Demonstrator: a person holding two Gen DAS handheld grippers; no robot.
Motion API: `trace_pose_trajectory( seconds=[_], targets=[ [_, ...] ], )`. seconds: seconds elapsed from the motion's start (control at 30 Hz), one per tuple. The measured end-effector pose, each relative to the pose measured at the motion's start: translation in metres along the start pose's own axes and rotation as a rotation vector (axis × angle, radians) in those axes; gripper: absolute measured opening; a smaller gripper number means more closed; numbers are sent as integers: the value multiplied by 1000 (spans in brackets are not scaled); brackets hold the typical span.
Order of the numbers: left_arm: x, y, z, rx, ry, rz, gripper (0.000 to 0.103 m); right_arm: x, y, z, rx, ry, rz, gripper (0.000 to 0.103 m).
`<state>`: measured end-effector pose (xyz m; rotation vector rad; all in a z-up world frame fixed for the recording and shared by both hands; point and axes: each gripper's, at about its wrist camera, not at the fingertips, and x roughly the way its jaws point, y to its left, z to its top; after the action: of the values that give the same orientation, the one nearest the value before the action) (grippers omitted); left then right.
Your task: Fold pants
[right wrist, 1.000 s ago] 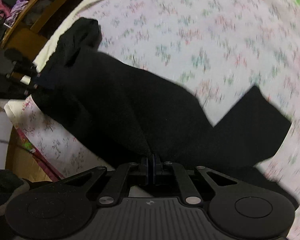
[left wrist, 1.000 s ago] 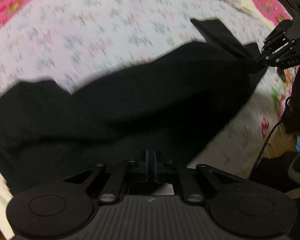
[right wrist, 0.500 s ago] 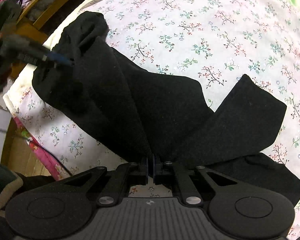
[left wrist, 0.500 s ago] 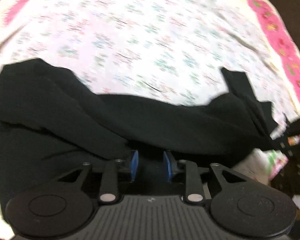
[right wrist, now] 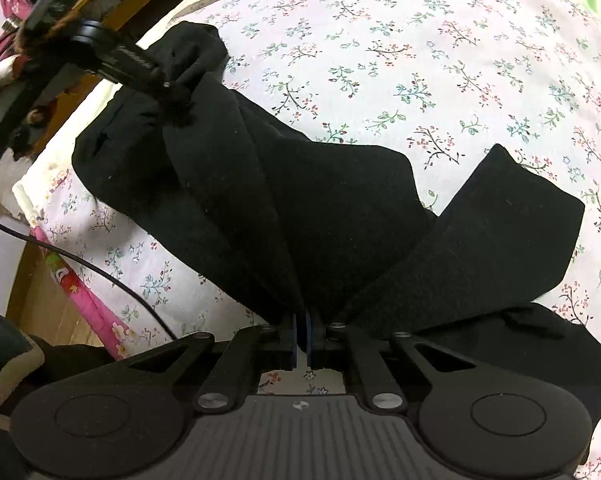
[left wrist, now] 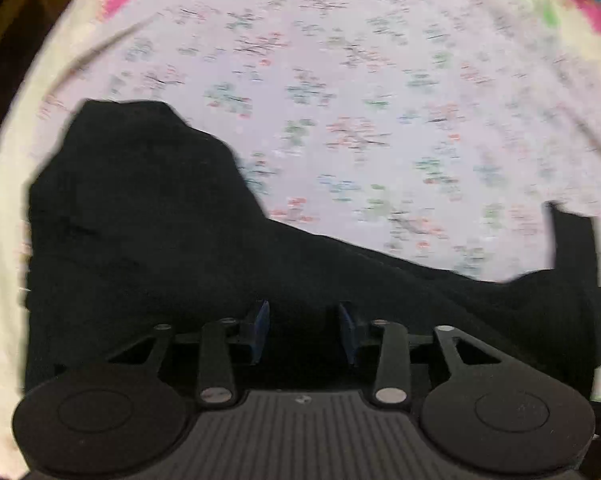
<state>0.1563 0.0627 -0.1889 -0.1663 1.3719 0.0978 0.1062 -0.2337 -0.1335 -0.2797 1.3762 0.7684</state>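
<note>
Right hand-held gripper (right wrist: 301, 338) clamps pants (right wrist: 320, 208); left hand-held gripper (left wrist: 303, 330) opening above them.

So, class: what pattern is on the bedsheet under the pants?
The bedsheet is white with small floral sprigs, clearest in the right wrist view.

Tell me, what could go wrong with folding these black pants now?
1. The left gripper is opening over the black pants, so that end may slump and bunch up.
2. The right gripper pinches only a small bit of cloth; a tug might slip it free.
3. The pants lie near the edge of the flowery bedsheet, so they could slide off.
</note>
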Motion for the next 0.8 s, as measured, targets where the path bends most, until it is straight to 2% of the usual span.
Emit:
trace_pose_trajectory(
  seconds=[0.03, 0.1, 0.2, 0.23, 0.27, 0.3, 0.33, 0.4, 0.53, 0.67, 0.8],
  targets=[
    [-1, 0, 1, -7, -8, 39, 58, 0, 0, 0, -4, 0, 3, 0],
    [1, 0, 4, -39, -16, 85, 63, 1, -1, 1, -6, 2, 9, 0],
    [19, -5, 2, 11, 8, 156, 63, 2, -1, 1, -17, -1, 14, 0],
    [28, -4, 0, 20, 29, 159, 58, 2, -2, 1, -18, -3, 16, 0],
    [34, 1, -2, 2, 56, 132, 52, 1, -2, 0, -21, -5, 17, 0],
    [36, 7, -5, -23, 72, 92, 37, 0, -2, 0, -22, -8, 18, 0],
    [36, 11, -9, -46, 83, 64, 30, -1, -3, -1, -21, -12, 19, 0],
    [31, 14, -16, -30, 86, 55, 24, -3, -4, -4, -15, -17, 21, 0],
    [6, 11, -35, 35, 69, 55, 20, -5, -3, -7, -18, -22, 13, 0],
    [-26, 25, -56, -38, -4, 10, 20, -11, 0, -10, -21, -30, 2, 0],
    [-17, 31, -85, -73, -2, 6, 20, -2, 0, -14, -3, -26, -5, 0]
  ],
)
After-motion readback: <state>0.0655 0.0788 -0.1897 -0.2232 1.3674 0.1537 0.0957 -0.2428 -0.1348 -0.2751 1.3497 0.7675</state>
